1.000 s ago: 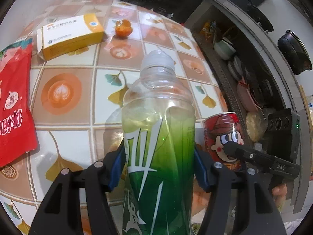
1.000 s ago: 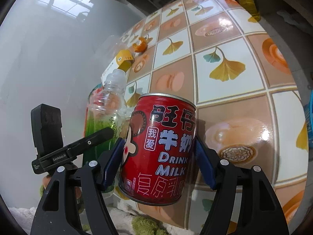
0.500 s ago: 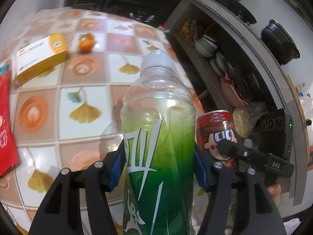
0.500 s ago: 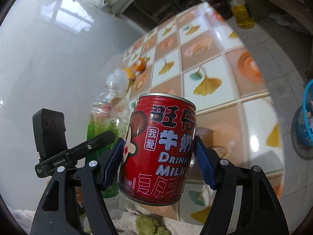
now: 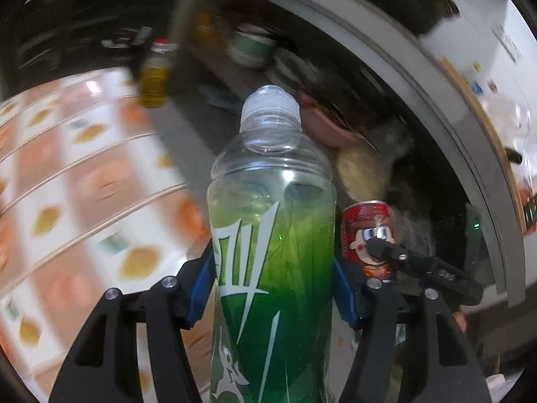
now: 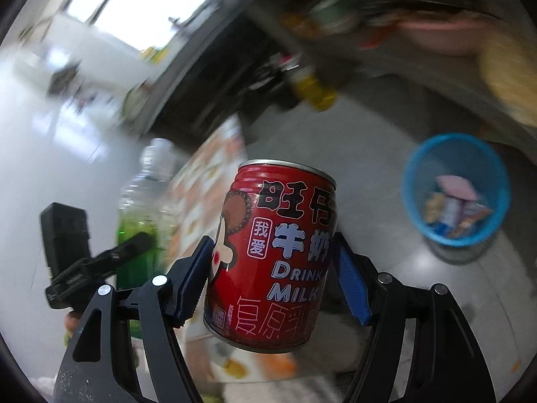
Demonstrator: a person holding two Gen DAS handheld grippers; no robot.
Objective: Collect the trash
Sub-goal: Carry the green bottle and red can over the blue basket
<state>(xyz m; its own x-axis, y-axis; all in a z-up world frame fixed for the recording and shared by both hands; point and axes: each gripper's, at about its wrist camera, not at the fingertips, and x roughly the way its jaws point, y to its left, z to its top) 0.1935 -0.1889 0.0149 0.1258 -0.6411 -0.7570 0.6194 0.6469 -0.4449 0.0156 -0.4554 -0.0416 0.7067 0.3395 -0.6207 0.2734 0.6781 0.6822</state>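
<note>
My left gripper (image 5: 272,285) is shut on a clear plastic bottle (image 5: 272,235) with a green label and a white cap, held upright off the table. My right gripper (image 6: 272,268) is shut on a red milk can (image 6: 272,255), its blue pads pressed on both sides. From the left wrist view the milk can (image 5: 367,231) shows just right of the bottle; from the right wrist view the bottle (image 6: 144,208) shows left of the can. A blue trash basket (image 6: 456,191) with several wrappers inside stands on the grey floor, to the right of the can.
The tiled table (image 5: 84,184) with leaf patterns falls away at the left, blurred. A yellow oil bottle (image 5: 156,77) stands on the floor beyond its edge. Shelves with bowls (image 5: 251,47) and a pink basin (image 5: 325,127) run behind. Grey floor (image 6: 369,141) lies around the basket.
Both grippers swung right, away from the table with the bottle and can still gripped. The yellow box, orange peel and red bag left view. The blue basket has come into the right wrist view.
</note>
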